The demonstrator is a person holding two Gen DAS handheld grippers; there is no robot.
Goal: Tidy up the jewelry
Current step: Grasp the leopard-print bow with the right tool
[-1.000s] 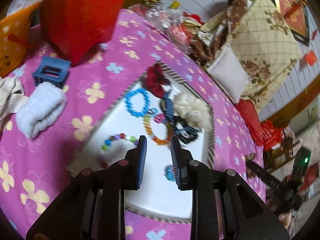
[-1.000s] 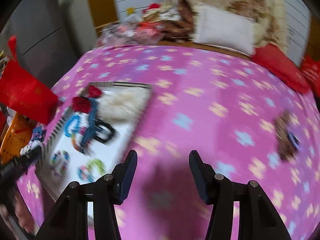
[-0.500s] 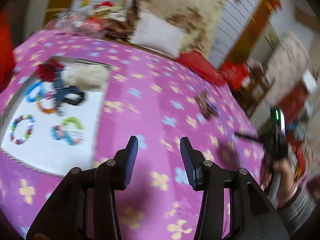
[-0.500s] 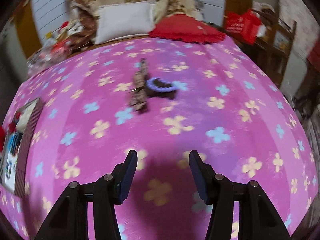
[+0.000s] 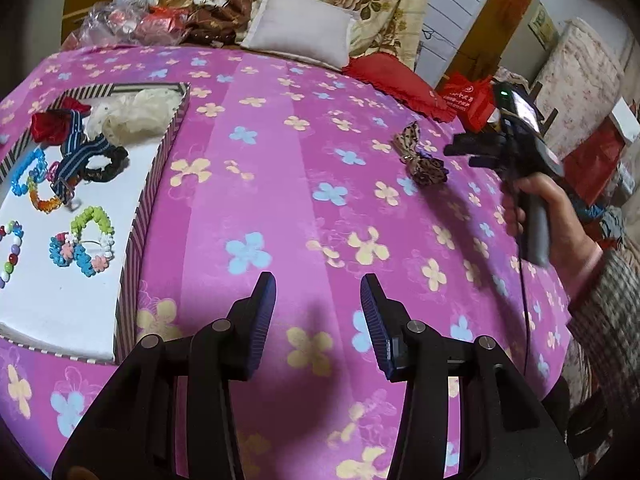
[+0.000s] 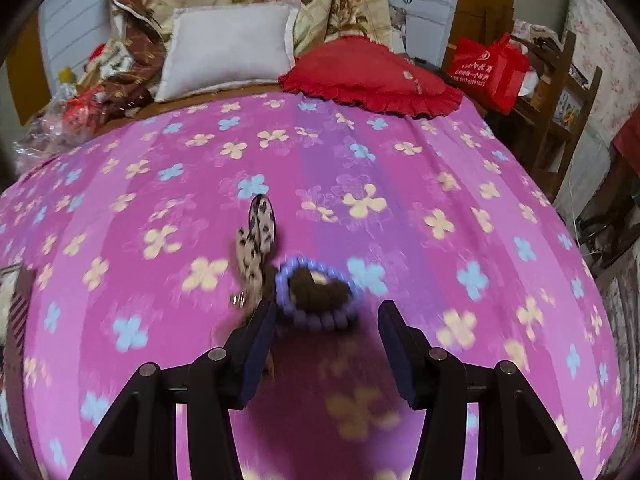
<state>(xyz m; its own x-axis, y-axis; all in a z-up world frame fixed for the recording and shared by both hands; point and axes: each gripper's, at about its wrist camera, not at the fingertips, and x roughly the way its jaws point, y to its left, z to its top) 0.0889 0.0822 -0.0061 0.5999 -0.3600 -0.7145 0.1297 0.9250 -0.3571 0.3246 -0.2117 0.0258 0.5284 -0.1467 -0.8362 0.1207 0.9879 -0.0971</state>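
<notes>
Your right hand-held gripper [image 6: 326,338] hovers with its jaws apart and empty over the pink floral bed [image 6: 400,184], the purple bead bracelet [image 6: 316,296] and leopard-print bow [image 6: 256,240] just ahead of its fingertips. Your left hand-held gripper [image 5: 318,320], whose jaws have just been opening, holds nothing.

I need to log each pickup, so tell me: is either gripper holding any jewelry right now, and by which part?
Nothing is held. The left gripper is open over bare pink flowered cloth; the right gripper is open, just short of the purple beaded bracelet.
</notes>
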